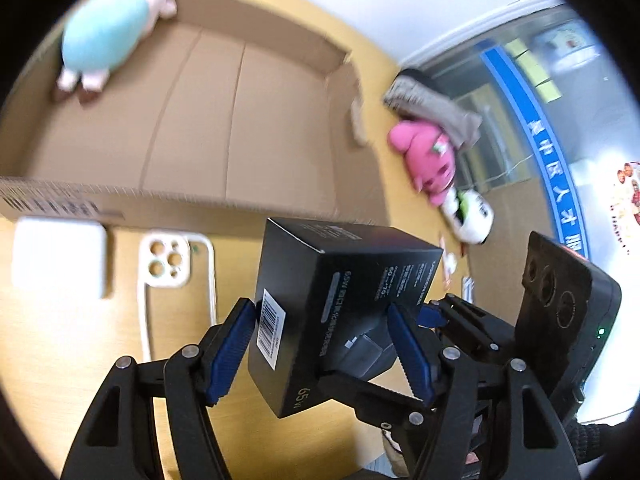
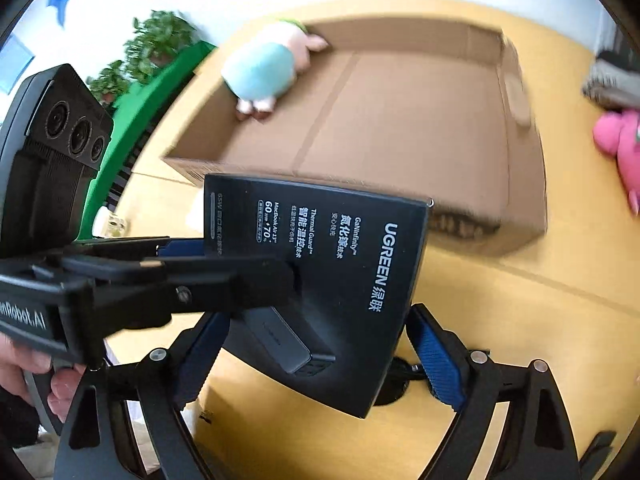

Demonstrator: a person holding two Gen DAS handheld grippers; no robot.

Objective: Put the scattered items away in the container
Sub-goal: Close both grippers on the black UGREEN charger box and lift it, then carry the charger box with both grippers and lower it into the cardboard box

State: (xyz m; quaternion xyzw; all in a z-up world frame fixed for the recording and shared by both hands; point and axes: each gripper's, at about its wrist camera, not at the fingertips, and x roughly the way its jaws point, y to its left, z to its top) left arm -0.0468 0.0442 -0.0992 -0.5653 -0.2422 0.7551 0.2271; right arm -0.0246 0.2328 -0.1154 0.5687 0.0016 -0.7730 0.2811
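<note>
A black charger box (image 1: pixel 340 280) (image 2: pixel 340 260) hangs tilted above the yellow table, in front of the open cardboard box (image 1: pixel 260 120) (image 2: pixel 400 120). My left gripper (image 1: pixel 320 308) is shut on it, blue pads (image 1: pixel 232 348) pressed on two opposite sides. My right gripper (image 2: pixel 316 316) straddles the wider face. Its right pad (image 2: pixel 436 360) stands a little off the box's edge, so it reads as open. A teal plush (image 1: pixel 108 28) (image 2: pixel 264 68) lies in the cardboard box's far left corner. On the table to the right lie a pink plush (image 1: pixel 428 156) (image 2: pixel 624 148) and a white-and-black plush (image 1: pixel 468 216).
A white square case (image 1: pixel 60 256) and a white phone case (image 1: pixel 176 276) lie by the cardboard box's near wall. A grey fabric item (image 1: pixel 432 108) (image 2: pixel 612 80) sits beyond the pink plush. A hand (image 2: pixel 40 368) holds the left gripper's handle. Green plants (image 2: pixel 156 44) stand at the far left.
</note>
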